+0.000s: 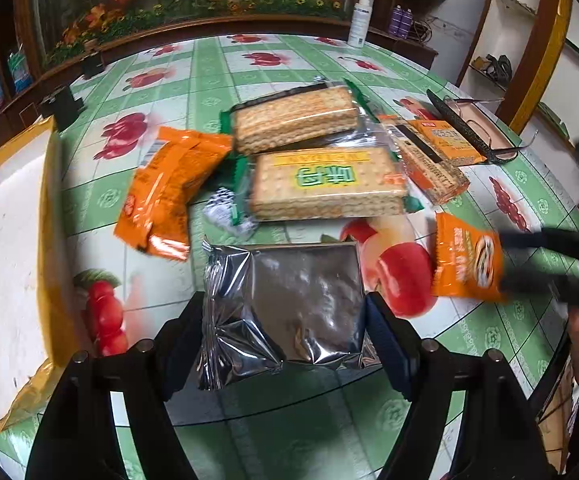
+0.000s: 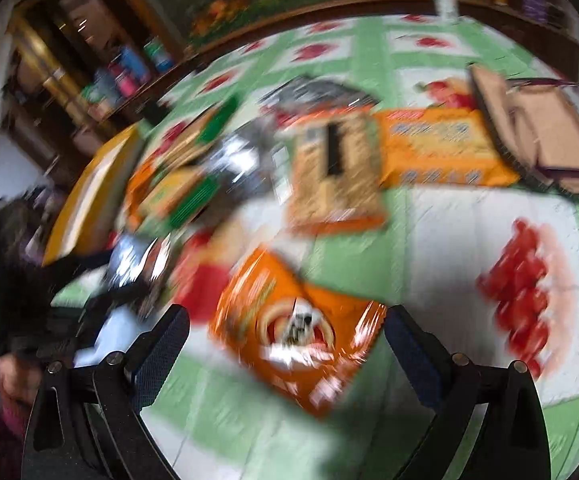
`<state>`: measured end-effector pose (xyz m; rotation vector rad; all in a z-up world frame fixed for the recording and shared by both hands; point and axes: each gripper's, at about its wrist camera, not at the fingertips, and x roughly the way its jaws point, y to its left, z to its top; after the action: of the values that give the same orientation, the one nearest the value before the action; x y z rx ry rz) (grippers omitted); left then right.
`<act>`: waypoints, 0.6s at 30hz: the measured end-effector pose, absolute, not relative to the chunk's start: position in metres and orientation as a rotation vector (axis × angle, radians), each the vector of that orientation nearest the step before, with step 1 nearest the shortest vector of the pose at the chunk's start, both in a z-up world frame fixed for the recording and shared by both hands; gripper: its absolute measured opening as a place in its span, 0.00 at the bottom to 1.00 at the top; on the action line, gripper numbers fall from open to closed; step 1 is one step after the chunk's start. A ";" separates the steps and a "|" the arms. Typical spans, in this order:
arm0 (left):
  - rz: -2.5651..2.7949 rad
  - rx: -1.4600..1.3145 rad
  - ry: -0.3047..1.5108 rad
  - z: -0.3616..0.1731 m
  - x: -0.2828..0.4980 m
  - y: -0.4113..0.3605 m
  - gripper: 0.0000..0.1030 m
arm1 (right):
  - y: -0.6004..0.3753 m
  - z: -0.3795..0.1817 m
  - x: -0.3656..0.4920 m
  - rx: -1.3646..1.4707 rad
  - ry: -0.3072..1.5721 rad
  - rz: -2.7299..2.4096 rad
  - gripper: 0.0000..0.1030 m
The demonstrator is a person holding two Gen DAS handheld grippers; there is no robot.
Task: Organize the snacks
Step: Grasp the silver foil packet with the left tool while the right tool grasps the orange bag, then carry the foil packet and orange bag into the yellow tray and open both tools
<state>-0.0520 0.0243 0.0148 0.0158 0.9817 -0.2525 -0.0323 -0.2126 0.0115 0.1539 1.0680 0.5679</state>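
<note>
Silver packet (image 1: 289,308) between the left tool's (image 1: 285,336) fingers.

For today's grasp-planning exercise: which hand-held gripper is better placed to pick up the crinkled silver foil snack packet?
Left hand-held gripper: the crinkled silver foil snack packet lies between its fingers; the right hand-held gripper straddles an orange packet.

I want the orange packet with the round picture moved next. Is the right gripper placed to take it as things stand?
Probably yes. The right gripper is open, its fingers either side of the orange packet, which lies flat on the table with nothing on it. The view is blurred, so contact cannot be told.
</note>
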 end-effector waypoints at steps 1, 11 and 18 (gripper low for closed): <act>-0.255 0.008 0.983 0.015 -0.052 0.027 0.75 | -0.209 0.012 -0.039 0.142 1.081 0.602 0.97; -0.265 -0.015 0.971 0.017 -0.056 0.033 0.74 | -0.184 0.021 -0.056 -0.072 0.998 0.628 0.93; -0.276 -0.025 0.951 0.023 -0.061 0.037 0.74 | -0.153 0.013 -0.054 -0.204 1.005 0.576 0.28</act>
<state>-0.0614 0.0370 0.0229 -0.0246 0.9510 -0.2764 -0.0539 -0.1533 0.0131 -0.2038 1.0049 0.5764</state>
